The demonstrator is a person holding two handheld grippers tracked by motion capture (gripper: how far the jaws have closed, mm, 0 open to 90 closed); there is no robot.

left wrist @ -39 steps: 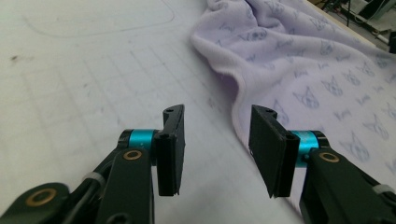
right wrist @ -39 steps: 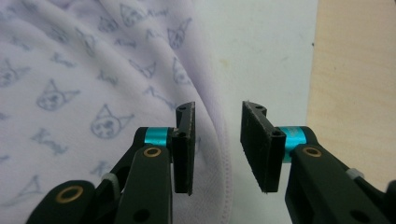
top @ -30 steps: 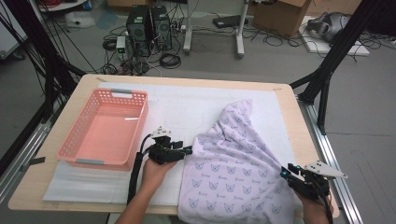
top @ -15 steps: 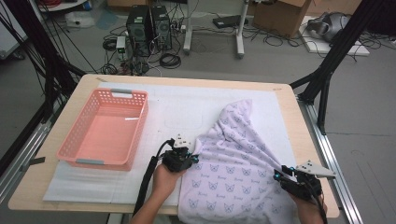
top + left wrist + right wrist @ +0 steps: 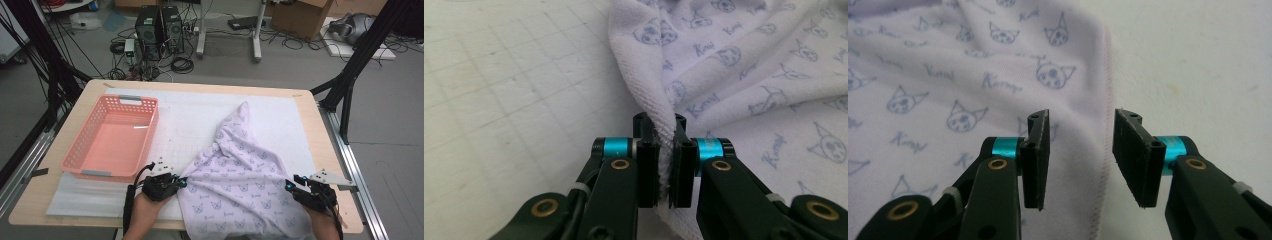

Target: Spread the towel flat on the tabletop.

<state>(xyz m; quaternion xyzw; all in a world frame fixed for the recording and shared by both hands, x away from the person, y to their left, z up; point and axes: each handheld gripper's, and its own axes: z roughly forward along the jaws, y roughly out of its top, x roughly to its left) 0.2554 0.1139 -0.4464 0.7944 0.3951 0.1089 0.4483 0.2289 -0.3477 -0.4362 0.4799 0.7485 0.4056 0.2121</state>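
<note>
A pale lilac towel [image 5: 240,170] printed with small cat faces lies rumpled on the white mat, hanging over the table's front edge. My left gripper [image 5: 181,182] is at the towel's left edge and is shut on a fold of it; the left gripper view shows the towel [image 5: 744,75] pinched between the pads of the gripper [image 5: 664,150]. My right gripper [image 5: 291,183] is at the towel's right side. In the right gripper view it [image 5: 1080,150] stands open, jaws astride the stitched hem of the towel [image 5: 973,90], touching nothing.
A pink plastic basket [image 5: 80,150] stands empty on the left of the table. The white gridded mat [image 5: 190,115] covers most of the wooden tabletop [image 5: 330,150]. Beyond the table are computer towers, cables and black frame legs.
Both hands have drawn back toward the front edge. My left gripper has gone to the towel's left edge and shut on it. My right gripper has shifted slightly left over the hem.
</note>
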